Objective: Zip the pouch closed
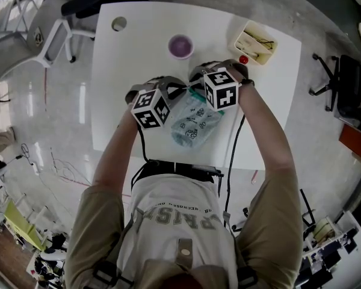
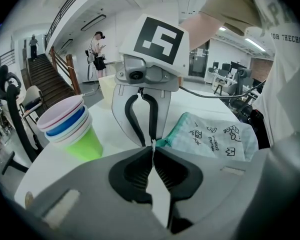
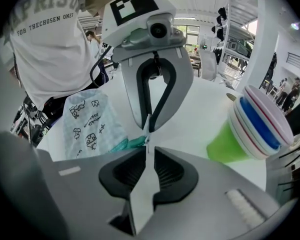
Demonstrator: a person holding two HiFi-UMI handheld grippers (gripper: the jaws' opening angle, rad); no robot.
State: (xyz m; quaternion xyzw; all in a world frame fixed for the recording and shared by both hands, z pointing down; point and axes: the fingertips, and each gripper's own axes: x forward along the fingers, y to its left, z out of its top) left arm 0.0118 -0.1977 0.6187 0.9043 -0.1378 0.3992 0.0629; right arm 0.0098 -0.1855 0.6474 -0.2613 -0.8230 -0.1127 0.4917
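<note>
The pale blue pouch (image 1: 195,122) with small black drawings and a teal zipper edge lies mid-table, also seen in the left gripper view (image 2: 217,139) and the right gripper view (image 3: 92,121). Both grippers meet tip to tip at its far end. My left gripper (image 2: 152,148) is shut on a small white bit at the pouch's zipper end. Facing it, my right gripper (image 3: 146,145) has its jaws drawn in on a small white zipper pull. In the head view the left gripper (image 1: 183,91) and right gripper (image 1: 194,87) sit under their marker cubes.
A stack of cups (image 2: 72,129), purple on top and green at the bottom, stands just beyond the pouch (image 1: 180,46). At the table's far right lie a shallow tray (image 1: 254,43) and a small red object (image 1: 243,59). Cables hang over the near table edge.
</note>
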